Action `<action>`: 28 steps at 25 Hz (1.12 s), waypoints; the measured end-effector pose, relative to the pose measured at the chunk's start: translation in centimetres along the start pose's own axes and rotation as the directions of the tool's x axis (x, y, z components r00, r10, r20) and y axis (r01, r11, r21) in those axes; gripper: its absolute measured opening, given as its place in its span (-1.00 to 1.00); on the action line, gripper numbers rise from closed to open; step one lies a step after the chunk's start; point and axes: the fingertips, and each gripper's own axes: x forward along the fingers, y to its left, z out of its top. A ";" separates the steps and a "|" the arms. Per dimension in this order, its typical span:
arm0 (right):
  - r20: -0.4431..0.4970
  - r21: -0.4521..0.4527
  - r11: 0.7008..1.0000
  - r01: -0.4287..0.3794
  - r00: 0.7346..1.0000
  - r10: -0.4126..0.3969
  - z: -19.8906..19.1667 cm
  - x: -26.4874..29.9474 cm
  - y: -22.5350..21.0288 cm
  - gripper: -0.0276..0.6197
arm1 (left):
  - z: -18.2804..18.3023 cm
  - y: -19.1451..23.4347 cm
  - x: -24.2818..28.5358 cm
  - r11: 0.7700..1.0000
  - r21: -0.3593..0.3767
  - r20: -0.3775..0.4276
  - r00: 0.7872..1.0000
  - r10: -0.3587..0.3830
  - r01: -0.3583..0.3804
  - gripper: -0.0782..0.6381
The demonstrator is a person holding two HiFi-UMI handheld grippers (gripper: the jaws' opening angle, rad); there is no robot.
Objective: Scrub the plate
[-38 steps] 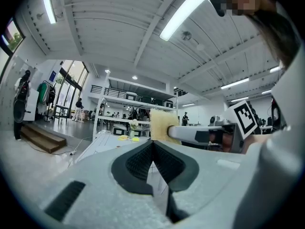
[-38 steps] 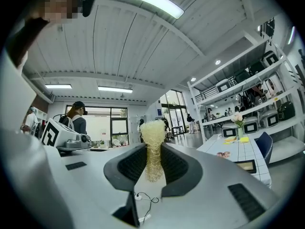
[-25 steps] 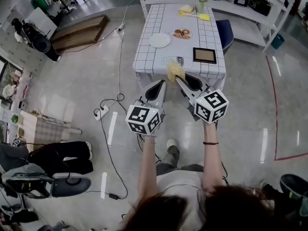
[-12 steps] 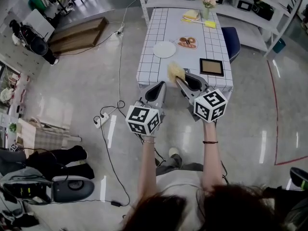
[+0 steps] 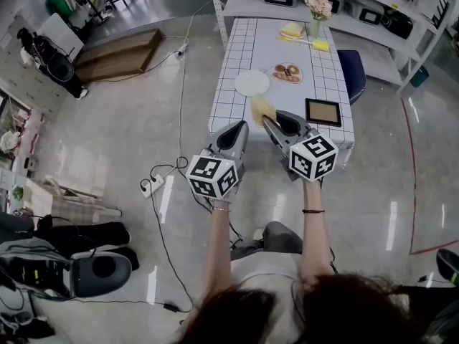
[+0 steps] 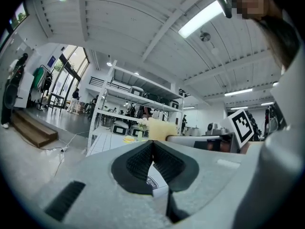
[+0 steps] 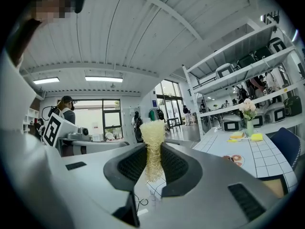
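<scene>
Floor open up to table (image 5: 244, 45) near edge; near-left top free to plate (image 5: 252, 83). Obstacles: donut dish (image 5: 287, 73) just right of it, pic frame (image 5: 323, 112) near right.

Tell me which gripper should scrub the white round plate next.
Right. The right gripper is shut on the pale yellow fibrous scrubber; the left gripper is shut on nothing. The white round plate lies ahead on the grid-patterned table, apart from both.

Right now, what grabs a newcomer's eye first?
The right gripper is shut on a yellow scrubber, held out in front of the person. Ahead, a white plate lies untouched on the grid-patterned table. The left gripper is shut and empty.
</scene>
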 end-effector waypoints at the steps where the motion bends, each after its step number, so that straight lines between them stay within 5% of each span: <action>1: 0.000 0.000 1.000 -0.001 1.000 0.001 -0.1 0.3 -0.2 -0.67 | -0.2 0.2 0.2 1.000 -0.007 0.001 1.000 -0.003 0.003 -0.75; 28: -0.089 0.072 0.993 -0.090 0.991 0.096 0.1 9.7 -9.6 -0.67 | -1.3 8.8 9.9 0.994 -0.088 -0.084 0.994 0.063 -0.070 -0.75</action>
